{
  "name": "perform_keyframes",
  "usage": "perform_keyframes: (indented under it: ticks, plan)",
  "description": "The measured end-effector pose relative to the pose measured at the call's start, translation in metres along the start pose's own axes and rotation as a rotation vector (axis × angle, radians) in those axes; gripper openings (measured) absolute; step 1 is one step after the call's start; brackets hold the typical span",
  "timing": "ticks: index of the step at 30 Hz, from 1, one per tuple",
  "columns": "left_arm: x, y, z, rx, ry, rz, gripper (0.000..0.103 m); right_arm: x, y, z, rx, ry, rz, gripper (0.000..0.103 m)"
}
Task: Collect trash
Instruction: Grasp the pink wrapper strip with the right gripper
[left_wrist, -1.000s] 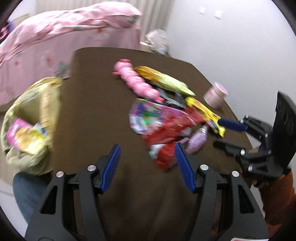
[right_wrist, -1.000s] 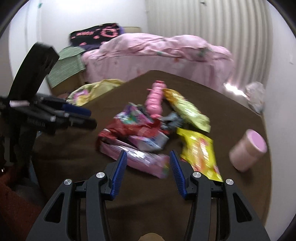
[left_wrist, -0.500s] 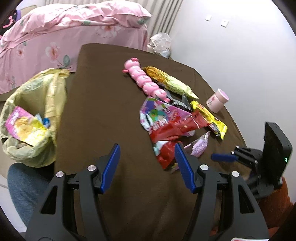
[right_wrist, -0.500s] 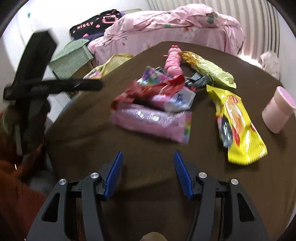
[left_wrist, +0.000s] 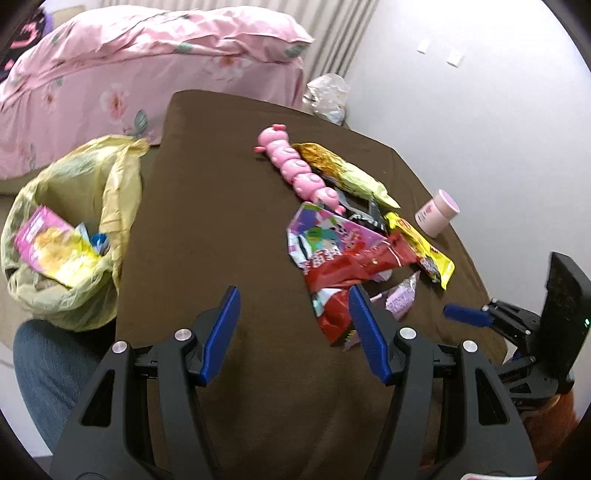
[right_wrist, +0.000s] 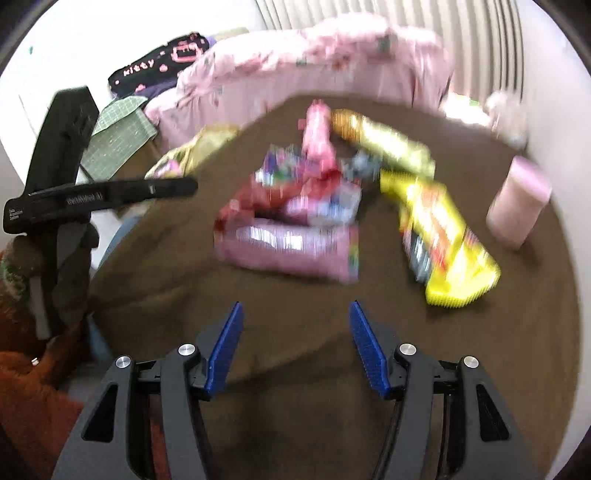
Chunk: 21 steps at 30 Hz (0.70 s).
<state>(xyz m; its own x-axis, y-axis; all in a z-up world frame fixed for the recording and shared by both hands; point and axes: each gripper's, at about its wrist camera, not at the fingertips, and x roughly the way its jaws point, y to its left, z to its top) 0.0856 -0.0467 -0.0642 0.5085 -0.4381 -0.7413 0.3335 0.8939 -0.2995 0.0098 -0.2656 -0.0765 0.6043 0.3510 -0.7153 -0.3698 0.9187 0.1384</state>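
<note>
Looking from the left, the crinkled yellow plastic bag (left_wrist: 74, 236) hanging off the edge of the brown-covered desk (left_wrist: 207, 206) already holds a pink-and-yellow snack packet (left_wrist: 55, 251) and a scrap or two, so a start has been made, I'd say. Most of the job is left: a heap of wrappers lies near the desk's middle, with a red foil wrapper (left_wrist: 354, 266), a long pink wrapper (right_wrist: 288, 251) and a yellow snack bag (right_wrist: 443, 236) among them, beside a pink caterpillar toy (left_wrist: 299, 170) and a small pink cup (left_wrist: 437, 212). The left gripper (left_wrist: 293, 332) hovers with its jaws apart and empty, short of the heap. The right gripper (right_wrist: 295, 343) has its jaws opening, nothing between them. Compared with a second ago, those jaws stand wider and the long pink wrapper sits farther from them.
</note>
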Motion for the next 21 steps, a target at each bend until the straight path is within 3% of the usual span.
perform_keyframes:
  ticks: [4, 10, 13, 17, 21]
  plan:
    - [-0.002, 0.002, -0.001, -0.007, -0.005, 0.004, 0.058, 0.005, -0.001, 0.025, -0.068, -0.06, 0.032, 0.057]
    - [-0.009, 0.004, -0.004, -0.003, -0.026, 0.008, 0.058, 0.049, -0.015, 0.04, -0.081, 0.037, 0.118, 0.056]
    - [-0.01, 0.0, 0.0, 0.038, -0.037, -0.008, 0.058, 0.049, -0.013, 0.023, -0.083, 0.103, 0.179, 0.035]
    - [0.006, -0.018, 0.012, 0.146, -0.027, -0.037, 0.058, 0.029, -0.005, -0.002, -0.123, 0.101, 0.101, 0.026]
    - [0.037, -0.047, 0.016, 0.272, 0.021, -0.016, 0.058, 0.008, -0.02, -0.018, -0.021, 0.105, 0.06, 0.022]
